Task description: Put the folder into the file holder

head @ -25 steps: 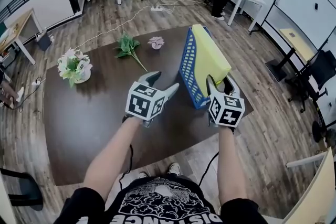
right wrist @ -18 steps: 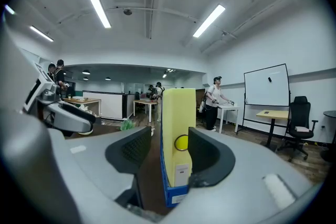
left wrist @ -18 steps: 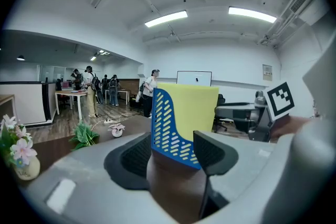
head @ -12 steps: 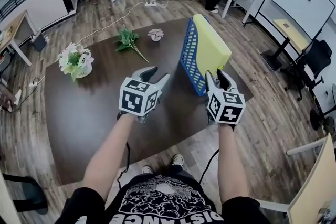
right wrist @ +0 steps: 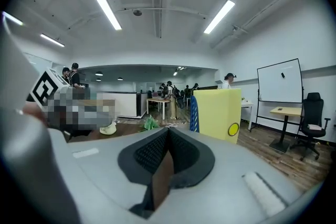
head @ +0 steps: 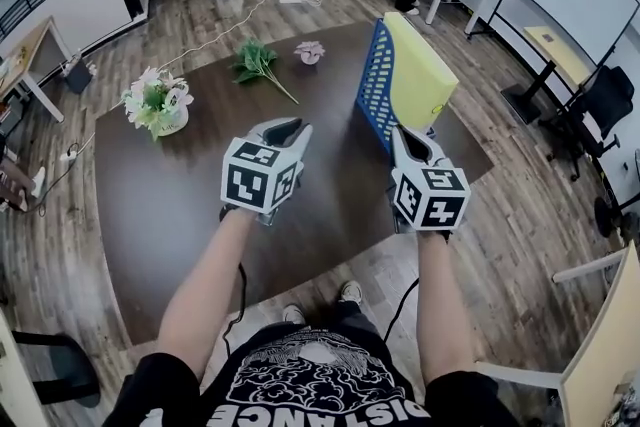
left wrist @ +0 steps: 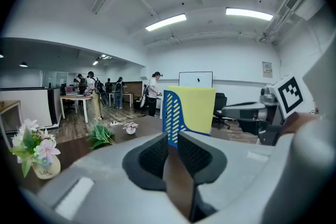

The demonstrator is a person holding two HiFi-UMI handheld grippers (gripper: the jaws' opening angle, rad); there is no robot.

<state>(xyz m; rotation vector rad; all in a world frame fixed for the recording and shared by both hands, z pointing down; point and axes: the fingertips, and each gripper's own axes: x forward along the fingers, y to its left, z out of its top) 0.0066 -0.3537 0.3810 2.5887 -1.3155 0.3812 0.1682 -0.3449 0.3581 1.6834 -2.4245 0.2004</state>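
folder [head: 422,75] upright inside the blue file holder [head: 374,93]
the file holder stands toward 1 o'clock on the table [head: 170,205]. left gripper [head: 283,127]: empty, its jaws have just been closing to a thin slit. right gripper [head: 409,139]: empty, its jaws have just closed fully together.

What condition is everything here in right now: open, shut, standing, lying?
Blue mesh file holder: standing upright.
Yellow flat folder: upright inside it.
Left gripper: jaws just closing, narrow gap, empty.
Right gripper: shut, empty.
White flower pot: upright.
Green leafy sprig: lying flat.
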